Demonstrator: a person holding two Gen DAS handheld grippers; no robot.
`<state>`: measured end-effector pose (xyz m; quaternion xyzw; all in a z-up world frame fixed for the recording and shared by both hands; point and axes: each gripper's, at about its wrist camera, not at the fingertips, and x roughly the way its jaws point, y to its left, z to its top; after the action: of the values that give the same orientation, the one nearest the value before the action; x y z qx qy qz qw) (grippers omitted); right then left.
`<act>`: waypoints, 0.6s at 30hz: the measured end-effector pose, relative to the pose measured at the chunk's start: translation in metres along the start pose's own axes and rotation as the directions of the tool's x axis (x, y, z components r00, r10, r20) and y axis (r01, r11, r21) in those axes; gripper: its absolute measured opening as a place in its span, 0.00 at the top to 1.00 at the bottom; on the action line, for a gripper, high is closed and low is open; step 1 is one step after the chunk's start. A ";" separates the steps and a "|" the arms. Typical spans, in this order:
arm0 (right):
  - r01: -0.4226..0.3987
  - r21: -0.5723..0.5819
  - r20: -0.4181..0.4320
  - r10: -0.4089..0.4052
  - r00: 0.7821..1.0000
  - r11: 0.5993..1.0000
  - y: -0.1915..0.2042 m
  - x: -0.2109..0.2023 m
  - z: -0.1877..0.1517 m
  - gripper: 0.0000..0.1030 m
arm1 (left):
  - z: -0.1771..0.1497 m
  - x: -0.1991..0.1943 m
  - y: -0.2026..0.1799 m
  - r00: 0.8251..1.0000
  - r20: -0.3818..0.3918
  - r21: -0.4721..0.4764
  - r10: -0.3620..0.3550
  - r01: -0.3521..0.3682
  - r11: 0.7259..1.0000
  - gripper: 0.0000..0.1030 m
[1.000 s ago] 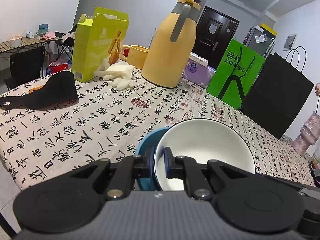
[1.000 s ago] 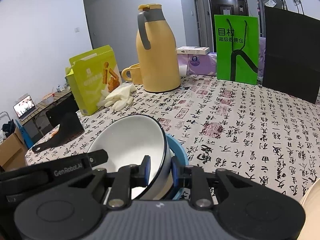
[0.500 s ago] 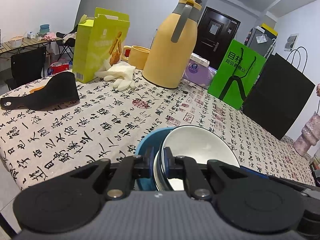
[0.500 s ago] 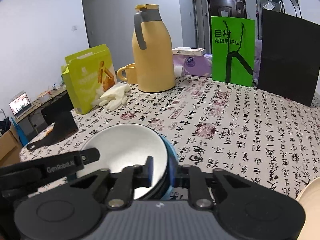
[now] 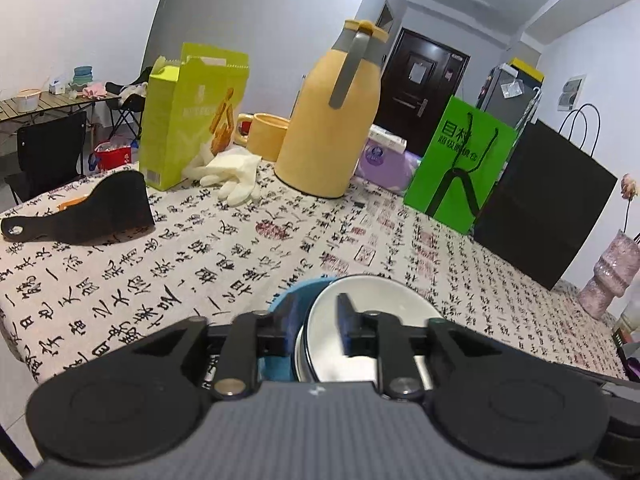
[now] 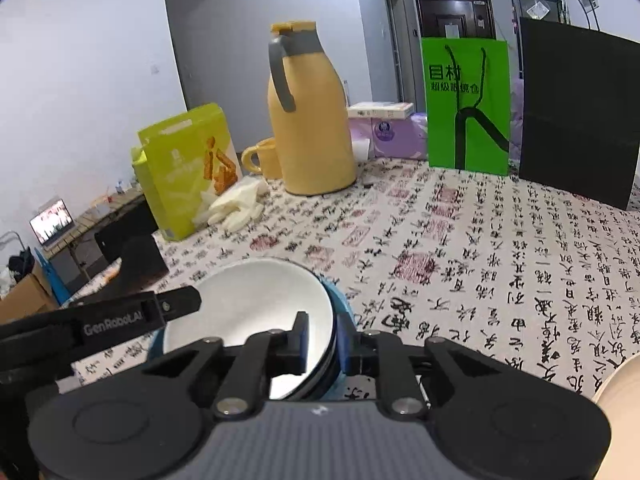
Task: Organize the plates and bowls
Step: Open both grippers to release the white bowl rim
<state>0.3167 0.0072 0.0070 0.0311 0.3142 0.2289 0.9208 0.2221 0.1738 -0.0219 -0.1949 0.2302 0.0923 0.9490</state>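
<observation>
A white bowl [image 5: 372,320] [image 6: 248,304] sits nested inside a blue bowl [image 5: 298,292] [image 6: 345,314] on the calligraphy-print tablecloth [image 5: 200,256], near the table's front edge. My left gripper [image 5: 318,322] straddles the white bowl's left rim. Its jaws are opening, with a gap between pads and rim. My right gripper [image 6: 322,338] straddles the rims of both bowls on the opposite side. Its jaws are opening too, and the inner pad stands off the rim. In the right wrist view a left gripper finger [image 6: 176,306] reaches in over the far rim.
At the back stand a yellow thermos jug [image 5: 332,132], a yellow mug [image 5: 266,136], a green snack box [image 5: 192,112], white gloves [image 5: 232,176], a purple tissue pack [image 5: 384,160], a green bag [image 5: 460,168] and a black bag [image 5: 548,200]. A black sheath-like object [image 5: 100,212] lies at left.
The white bowl, held tilted up on its edge, came down level into the blue bowl. Both grippers' jaws, then clamped on its rim, have spread apart.
</observation>
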 end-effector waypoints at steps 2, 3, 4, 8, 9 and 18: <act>0.001 0.002 0.023 -0.001 1.000 1.000 -0.001 -0.006 0.001 0.49 | 0.001 -0.005 -0.001 1.000 0.020 0.012 0.011 -0.012 1.000 0.64; 0.000 -0.002 0.031 0.000 1.000 1.000 -0.002 -0.008 0.001 0.47 | 0.001 -0.008 -0.002 0.999 0.031 0.021 0.017 -0.018 1.000 0.61; 0.000 -0.005 0.038 0.001 0.999 1.000 -0.002 -0.011 0.001 0.47 | 0.002 -0.011 -0.002 0.999 0.041 0.027 0.018 -0.019 0.999 0.56; 0.002 0.001 0.060 -0.002 0.998 1.000 -0.007 -0.021 -0.001 0.10 | 0.003 -0.024 0.001 0.995 0.090 0.044 0.042 -0.046 0.998 0.32; 0.006 0.000 0.066 -0.006 0.998 1.000 -0.008 -0.024 -0.002 0.06 | 0.003 -0.029 0.002 0.993 0.108 0.050 0.043 -0.049 0.998 0.27; 0.003 -0.005 0.099 -0.003 0.995 1.000 -0.015 -0.052 -0.022 0.00 | -0.015 -0.068 0.017 0.970 0.245 0.087 -0.017 -0.005 0.996 0.00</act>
<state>0.2741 -0.0312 0.0157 0.0397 0.2678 0.2264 0.9356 0.1522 0.1769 -0.0074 -0.1414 0.1145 0.1028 0.9779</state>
